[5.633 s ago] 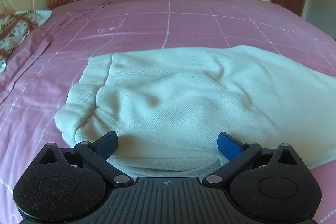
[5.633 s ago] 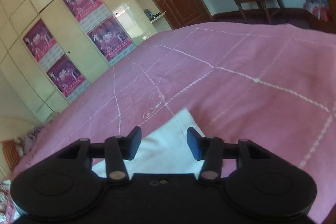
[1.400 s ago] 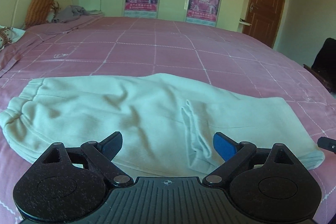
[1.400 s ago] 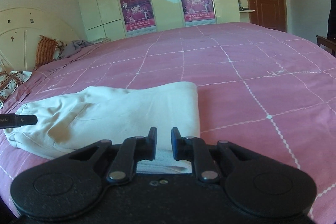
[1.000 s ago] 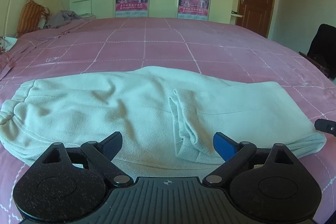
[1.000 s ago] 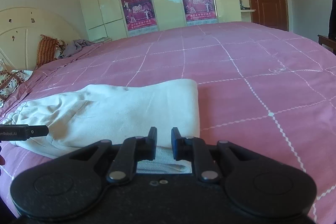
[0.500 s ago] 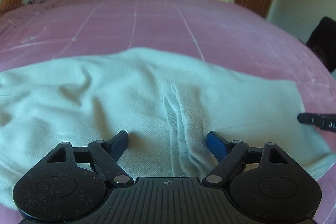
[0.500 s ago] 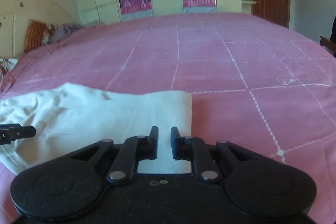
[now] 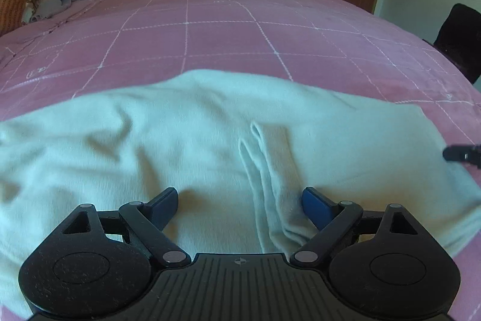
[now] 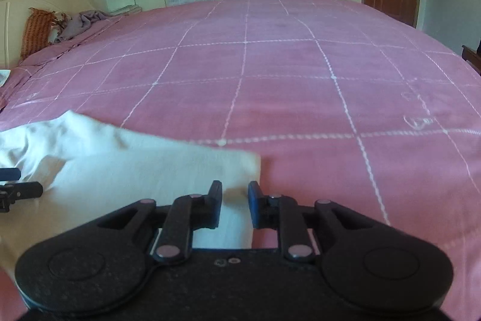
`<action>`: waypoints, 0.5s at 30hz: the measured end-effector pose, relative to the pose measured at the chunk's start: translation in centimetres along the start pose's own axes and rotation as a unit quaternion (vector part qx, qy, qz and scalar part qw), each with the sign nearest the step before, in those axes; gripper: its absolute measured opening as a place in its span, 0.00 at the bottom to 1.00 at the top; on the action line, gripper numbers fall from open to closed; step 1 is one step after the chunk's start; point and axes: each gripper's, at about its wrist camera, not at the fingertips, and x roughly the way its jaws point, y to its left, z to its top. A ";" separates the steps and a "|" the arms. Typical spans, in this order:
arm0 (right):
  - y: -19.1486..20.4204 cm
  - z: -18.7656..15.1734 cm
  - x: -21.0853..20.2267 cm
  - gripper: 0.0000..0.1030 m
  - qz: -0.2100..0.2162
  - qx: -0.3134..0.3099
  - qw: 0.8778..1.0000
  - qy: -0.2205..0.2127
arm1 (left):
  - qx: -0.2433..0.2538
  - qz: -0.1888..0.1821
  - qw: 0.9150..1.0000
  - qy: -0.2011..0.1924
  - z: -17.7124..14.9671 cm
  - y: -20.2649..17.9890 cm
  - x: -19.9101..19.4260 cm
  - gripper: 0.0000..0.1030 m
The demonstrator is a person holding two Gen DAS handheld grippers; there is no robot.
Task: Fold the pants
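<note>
Pale sweatpants (image 9: pixel 186 140) lie folded lengthwise along the near edge of the bed (image 9: pixel 228 44), on its pink checked bedspread. Left gripper (image 9: pixel 240 202) over the garment's middle, jaws wide and opening, a raised fabric fold between them, pads not pressing. Right gripper (image 10: pixel 235 205) at the right end of the sweatpants (image 10: pixel 144 167), near its corner; jaws narrow but opening, cloth in the gap, no visible pinch.

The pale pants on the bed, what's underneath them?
The pants lie on the pink checked bedspread, which shows all around them. Whatever is directly beneath the cloth is covered.
</note>
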 end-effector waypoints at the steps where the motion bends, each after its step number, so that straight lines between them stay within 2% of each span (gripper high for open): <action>1: 0.0 -1.7 -0.8 0.22 0.004 0.000 1.000 0.013 | 0.002 0.003 1.000 -0.005 -1.0 -0.1 -0.8 0.86; 2: 0.1 -3.7 -1.8 0.21 0.003 -0.005 1.000 0.013 | 0.007 0.008 1.000 -0.015 -1.9 -0.3 -1.6 0.86; 5: 0.5 -8.2 -6.0 0.23 -0.003 -0.013 0.999 -0.042 | -0.001 0.018 0.999 -0.033 -3.7 -0.5 -4.0 0.86; 8: 0.7 -8.9 -9.8 0.34 0.015 0.008 0.994 -0.112 | 0.012 0.036 0.999 -0.038 -4.7 -0.6 -5.2 0.86; 9: 1.0 -8.9 -10.0 0.48 0.009 0.001 0.993 -0.116 | 0.016 0.041 0.998 -0.039 -5.0 -0.5 -5.6 0.86; 10: 1.2 -8.8 -9.2 0.65 -0.006 -0.008 0.996 -0.088 | 0.015 0.048 0.998 -0.044 -5.3 -0.2 -6.2 0.86; 11: 1.3 -8.9 -7.5 0.66 -0.010 -0.013 0.999 -0.033 | 0.005 0.054 0.997 -0.059 -5.6 0.5 -7.1 0.86; 12: 1.1 -9.0 -7.0 0.63 -0.005 -0.001 1.000 -0.021 | -0.013 0.052 0.996 -0.074 -6.0 1.7 -8.1 0.86; 15: -0.1 -8.7 -8.9 0.60 0.025 0.047 0.996 -0.070 | -0.104 0.069 0.985 -0.116 -7.1 6.9 -10.6 0.86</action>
